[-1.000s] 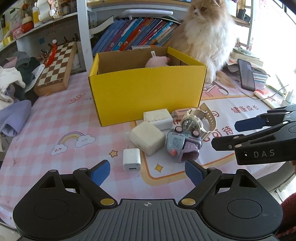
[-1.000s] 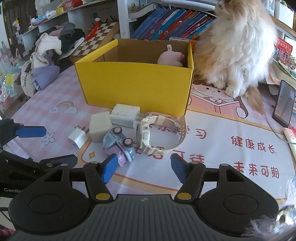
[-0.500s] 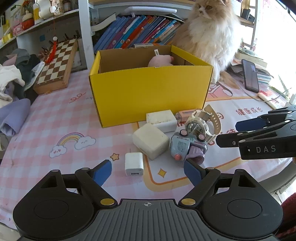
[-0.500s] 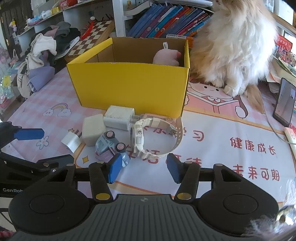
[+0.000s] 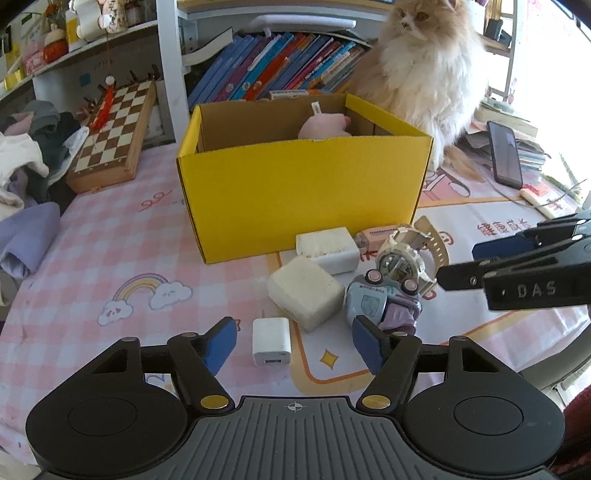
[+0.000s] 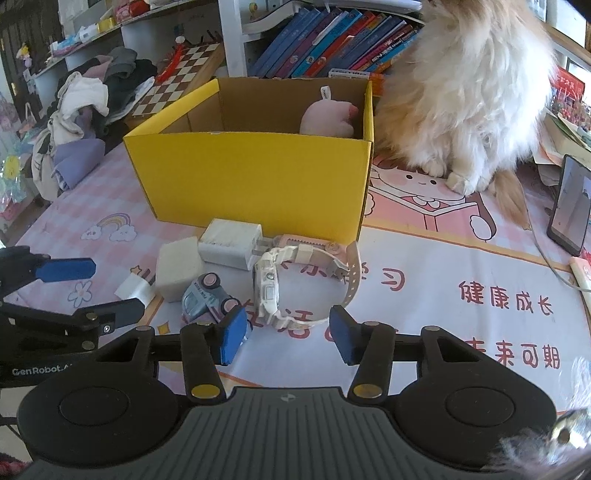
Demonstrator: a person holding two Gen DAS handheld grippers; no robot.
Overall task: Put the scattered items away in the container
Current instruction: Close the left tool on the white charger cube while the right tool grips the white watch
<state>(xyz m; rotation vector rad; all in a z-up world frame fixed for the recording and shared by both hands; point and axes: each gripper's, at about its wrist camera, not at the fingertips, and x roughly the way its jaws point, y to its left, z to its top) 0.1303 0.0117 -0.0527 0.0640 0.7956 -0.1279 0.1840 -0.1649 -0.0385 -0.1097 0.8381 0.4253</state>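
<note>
Blue-padded right gripper (image 6: 286, 338) wide above watch (image 6: 295, 280)

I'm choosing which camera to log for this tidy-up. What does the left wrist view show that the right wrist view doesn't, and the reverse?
Only the left wrist view shows the small white charger's port face and the cat's head. Only the right wrist view shows the watch's full strap loop and the cat's front paws. Both show the yellow box holding a pink plush, the toy car, and both claws open.
</note>
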